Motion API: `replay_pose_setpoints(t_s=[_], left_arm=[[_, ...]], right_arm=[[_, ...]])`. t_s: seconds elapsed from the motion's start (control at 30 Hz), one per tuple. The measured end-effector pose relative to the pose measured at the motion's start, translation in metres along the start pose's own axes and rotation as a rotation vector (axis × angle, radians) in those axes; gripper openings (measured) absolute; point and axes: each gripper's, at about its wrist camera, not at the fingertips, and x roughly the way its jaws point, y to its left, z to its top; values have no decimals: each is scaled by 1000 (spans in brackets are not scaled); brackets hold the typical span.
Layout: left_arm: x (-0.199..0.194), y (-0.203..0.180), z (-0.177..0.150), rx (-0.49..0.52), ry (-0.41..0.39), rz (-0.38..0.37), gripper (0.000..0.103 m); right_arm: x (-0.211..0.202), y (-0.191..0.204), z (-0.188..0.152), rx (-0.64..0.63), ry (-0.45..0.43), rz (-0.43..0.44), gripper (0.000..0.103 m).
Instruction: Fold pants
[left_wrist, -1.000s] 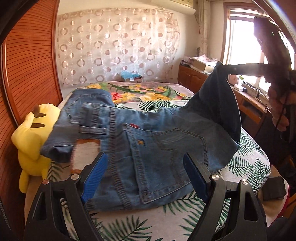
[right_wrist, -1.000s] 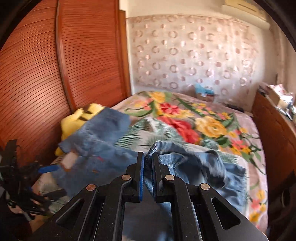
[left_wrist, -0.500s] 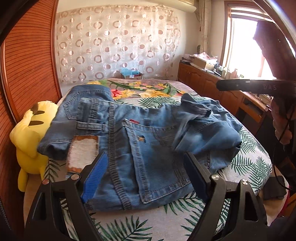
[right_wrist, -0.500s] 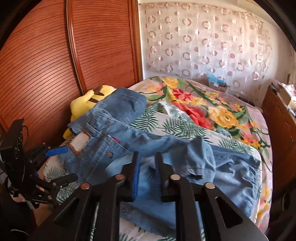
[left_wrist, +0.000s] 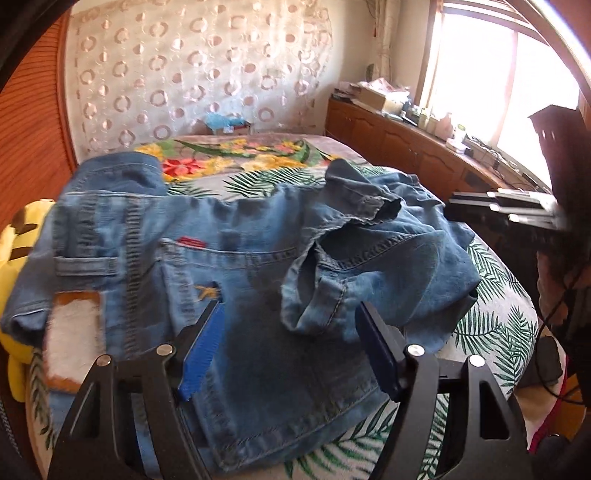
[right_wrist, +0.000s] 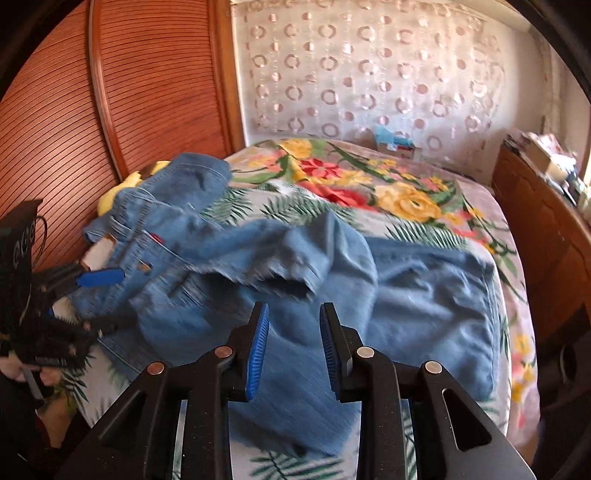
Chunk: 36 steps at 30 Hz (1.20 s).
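Now the leg that hung high lies dropped on the jeans (left_wrist: 258, 280), so one fold is made, though bunched. From the left, the left tongs (left_wrist: 291, 347) gape over the seat, holding nothing. From the right, the right tongs (right_wrist: 293, 347) have let go, parted above the jeans (right_wrist: 332, 295) on the bed (right_wrist: 424, 192).

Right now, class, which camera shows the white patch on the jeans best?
The left wrist view: the white patch sits large and near on the jeans. The right wrist view shows it small, far off, blurred.
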Motion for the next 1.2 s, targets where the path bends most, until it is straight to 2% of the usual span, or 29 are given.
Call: replay_pose_setpoints(t_s=[0.07,0.17,0.23,0.3,0.5,0.63,0.77,0.93,1.2], left_arm=[[7,-2,3,1,22,-16,66],[15,-10,3,25,39,-8,42],[16,-15,3,43,46,-4,20],[8,-20,4,69,24,-1,15],[-60,-9,15,42,-123,32,12],[-99,9,15,29,-170,77,12],[-111,30,-2,2,-144,128,12],[-92,43,-29,-32,-70,148,12],[-77,49,-54,-65,-8,150,12]], right_arm=[[-2,-6,-8,21,5,-12,30],[-3,-14,-19,54,9,-20,30],[-4,-15,-26,67,12,-24,30],[-3,-15,-30,72,15,-25,30],[-5,-15,-27,91,3,-5,30],[-5,-12,-25,98,-17,23,30],[2,0,-18,76,-31,49,30],[15,10,-9,60,-36,82,30],[40,11,-20,11,42,141,30]])
